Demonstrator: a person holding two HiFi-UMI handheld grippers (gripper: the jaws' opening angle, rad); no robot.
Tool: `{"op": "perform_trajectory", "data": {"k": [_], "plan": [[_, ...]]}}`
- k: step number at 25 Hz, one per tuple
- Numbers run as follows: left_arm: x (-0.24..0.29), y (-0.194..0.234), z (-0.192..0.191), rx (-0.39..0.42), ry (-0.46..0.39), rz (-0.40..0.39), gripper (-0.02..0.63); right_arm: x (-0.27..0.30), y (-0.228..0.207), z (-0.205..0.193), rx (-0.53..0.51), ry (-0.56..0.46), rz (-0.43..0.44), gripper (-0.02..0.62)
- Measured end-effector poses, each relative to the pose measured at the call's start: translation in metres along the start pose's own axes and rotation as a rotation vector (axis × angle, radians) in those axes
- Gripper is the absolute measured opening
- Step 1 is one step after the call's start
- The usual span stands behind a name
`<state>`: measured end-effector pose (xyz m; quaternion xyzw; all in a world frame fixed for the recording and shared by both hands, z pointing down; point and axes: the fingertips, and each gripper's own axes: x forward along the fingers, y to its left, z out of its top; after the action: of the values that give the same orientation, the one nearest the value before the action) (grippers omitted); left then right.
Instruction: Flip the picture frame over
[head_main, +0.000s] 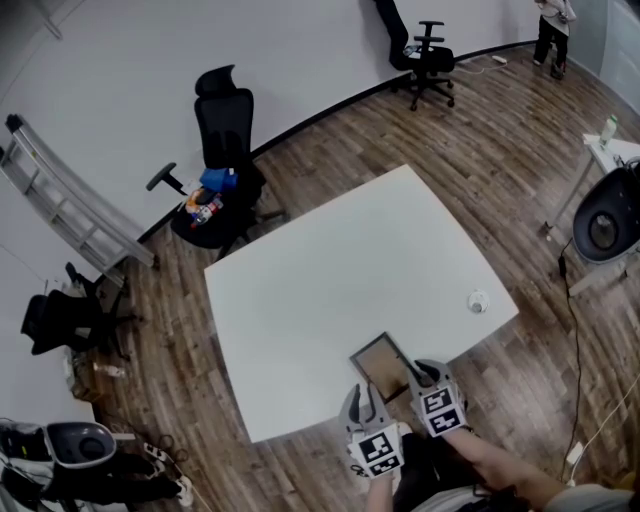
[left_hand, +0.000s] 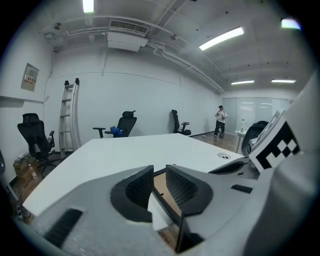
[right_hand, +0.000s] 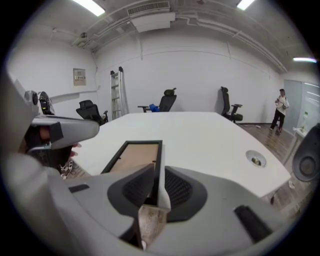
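Observation:
The picture frame has a black border and a brown backing that faces up. It is at the near edge of the white table, tilted, with its near side raised. My left gripper is at its near left corner. In the left gripper view the frame's thin black edge runs between the ribbed pads of that gripper, which is shut on it. My right gripper is at the frame's right side. In the right gripper view the side rail of the frame is clamped between the pads of that gripper.
A round cable grommet sits in the table near its right edge. A black office chair with coloured items stands behind the table, a ladder leans on the wall at left, and a person stands far off.

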<state>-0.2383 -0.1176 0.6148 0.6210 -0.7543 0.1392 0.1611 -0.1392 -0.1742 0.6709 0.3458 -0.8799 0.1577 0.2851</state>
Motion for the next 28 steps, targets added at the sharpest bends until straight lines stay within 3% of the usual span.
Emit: {"op": "perform_trajectory", "data": {"k": [10,19,28], "plan": [[-0.014,-0.01,0.023,-0.029,-0.065,0.019,0.078,-0.042,0.012,0.054,-0.021,-0.287,0.076,0.066],[-0.041,-0.014,0.016,-0.084,-0.05,0.048,0.078,-0.073,0.015,0.055,-0.033,-0.372,0.09,0.067],[-0.062,-0.037,0.034,-0.027,-0.114,0.049,0.078,-0.097,0.027,0.069,-0.062,-0.443,0.138,0.057]]}}
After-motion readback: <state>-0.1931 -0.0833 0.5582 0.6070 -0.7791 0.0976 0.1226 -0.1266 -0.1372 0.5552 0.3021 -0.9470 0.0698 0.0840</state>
